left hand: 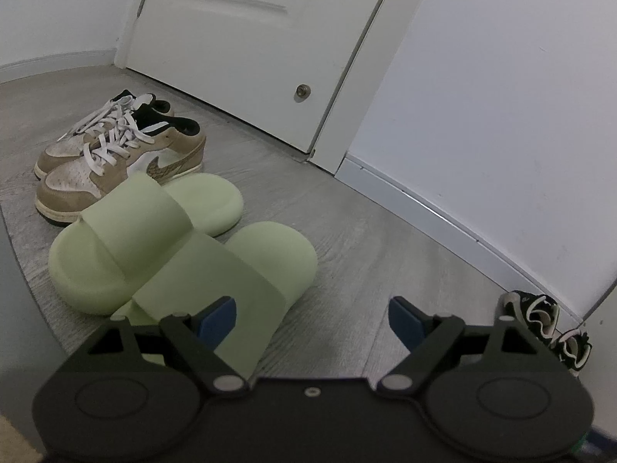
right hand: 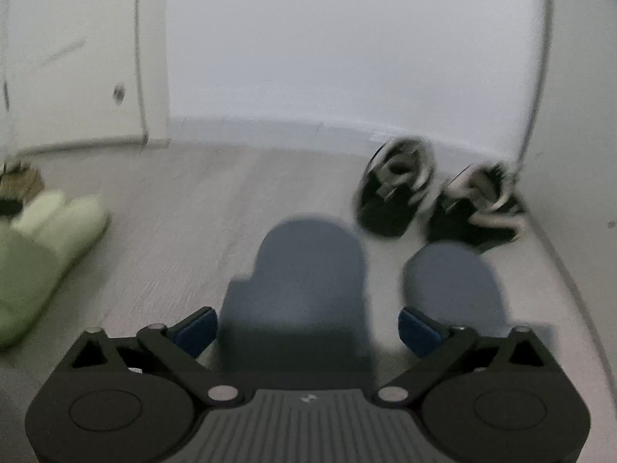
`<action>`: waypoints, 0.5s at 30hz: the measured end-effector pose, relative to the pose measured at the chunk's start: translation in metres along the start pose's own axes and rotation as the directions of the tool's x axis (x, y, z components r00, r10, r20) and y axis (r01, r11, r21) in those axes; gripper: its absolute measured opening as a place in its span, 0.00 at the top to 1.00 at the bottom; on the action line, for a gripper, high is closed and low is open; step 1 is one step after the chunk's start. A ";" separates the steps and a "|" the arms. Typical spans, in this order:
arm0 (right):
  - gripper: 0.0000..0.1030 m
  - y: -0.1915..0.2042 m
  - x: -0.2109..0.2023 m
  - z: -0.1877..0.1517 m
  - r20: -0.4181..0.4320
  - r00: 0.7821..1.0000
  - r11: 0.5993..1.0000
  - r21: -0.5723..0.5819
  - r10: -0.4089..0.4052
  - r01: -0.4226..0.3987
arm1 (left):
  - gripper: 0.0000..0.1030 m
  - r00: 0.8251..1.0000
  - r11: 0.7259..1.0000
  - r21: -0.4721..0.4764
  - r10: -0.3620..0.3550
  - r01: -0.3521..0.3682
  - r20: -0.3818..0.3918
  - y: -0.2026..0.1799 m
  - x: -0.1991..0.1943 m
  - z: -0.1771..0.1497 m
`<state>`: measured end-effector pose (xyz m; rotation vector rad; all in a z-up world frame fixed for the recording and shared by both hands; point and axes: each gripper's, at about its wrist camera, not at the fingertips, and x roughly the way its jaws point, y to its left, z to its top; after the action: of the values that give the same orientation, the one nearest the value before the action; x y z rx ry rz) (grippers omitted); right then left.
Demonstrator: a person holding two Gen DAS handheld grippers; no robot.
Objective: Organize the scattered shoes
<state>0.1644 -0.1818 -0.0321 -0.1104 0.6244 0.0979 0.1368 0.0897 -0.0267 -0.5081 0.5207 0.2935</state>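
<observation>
On the grey floor (left hand: 347,231) by the door (left hand: 239,50), the left tool (left hand: 312,318) hangs wide and empty beside the green slides (left hand: 162,247), tan sneakers (left hand: 115,158) behind them, while the right tool (right hand: 306,328), also wide, sits over a blue slide (right hand: 304,270) near black sneakers (right hand: 397,189).

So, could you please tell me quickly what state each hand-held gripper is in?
Left hand-held gripper: open, holding nothing.
Right hand-held gripper: open, holding nothing.
</observation>
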 end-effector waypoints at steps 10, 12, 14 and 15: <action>0.00 -0.115 0.002 0.016 -0.205 0.975 0.983 0.142 -0.089 0.119 | 0.16 1.000 0.999 0.036 -0.007 0.007 0.000 -0.007 0.000 -0.001; 0.00 -0.126 0.011 0.012 -0.235 0.971 0.972 0.219 -0.034 0.086 | 0.16 1.000 0.999 0.041 -0.007 0.007 0.000 -0.006 0.000 -0.001; 0.00 -0.129 0.020 0.009 -0.258 0.966 0.963 0.264 0.020 0.050 | 0.16 1.000 0.999 0.043 -0.005 0.005 -0.001 -0.006 0.000 -0.001; 0.00 -0.128 0.024 0.008 -0.260 0.965 0.962 0.267 0.025 0.047 | 0.16 1.000 0.999 0.043 -0.002 0.002 -0.001 -0.006 0.000 -0.001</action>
<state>0.2045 -0.3059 -0.0299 0.1418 0.8952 -0.0152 0.1383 0.0841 -0.0253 -0.4666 0.5268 0.2797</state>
